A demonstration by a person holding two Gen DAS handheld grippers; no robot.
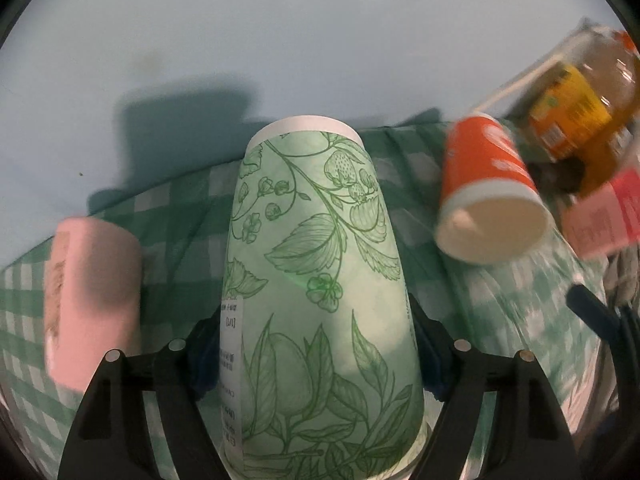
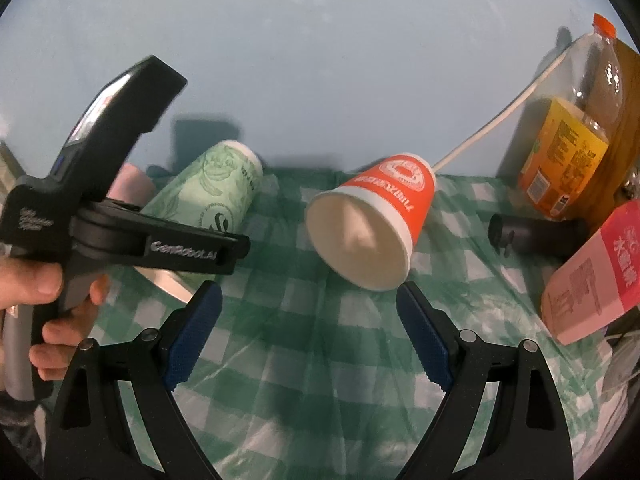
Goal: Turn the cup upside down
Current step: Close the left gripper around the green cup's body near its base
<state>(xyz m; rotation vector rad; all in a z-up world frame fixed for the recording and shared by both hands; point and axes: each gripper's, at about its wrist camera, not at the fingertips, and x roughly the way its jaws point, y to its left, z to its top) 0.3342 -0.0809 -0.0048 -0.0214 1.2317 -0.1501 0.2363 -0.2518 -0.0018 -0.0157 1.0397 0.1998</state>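
My left gripper (image 1: 316,352) is shut on a green floral paper cup (image 1: 316,264), its white base pointing away from the camera. In the right wrist view the same cup (image 2: 216,188) is held tilted above the checked cloth by the left gripper (image 2: 192,254). An orange paper cup (image 2: 380,216) lies on its side on the cloth, its open mouth facing my right gripper (image 2: 308,336), which is open and empty just in front of it. The orange cup also shows at the right of the left wrist view (image 1: 488,196).
A green-and-white checked cloth (image 2: 320,360) covers the table. A juice bottle (image 2: 576,136), a pink carton (image 2: 600,272) and a dark cylinder (image 2: 536,232) stand at the right. A pink cup (image 1: 92,292) is at the left. A blue wall is behind.
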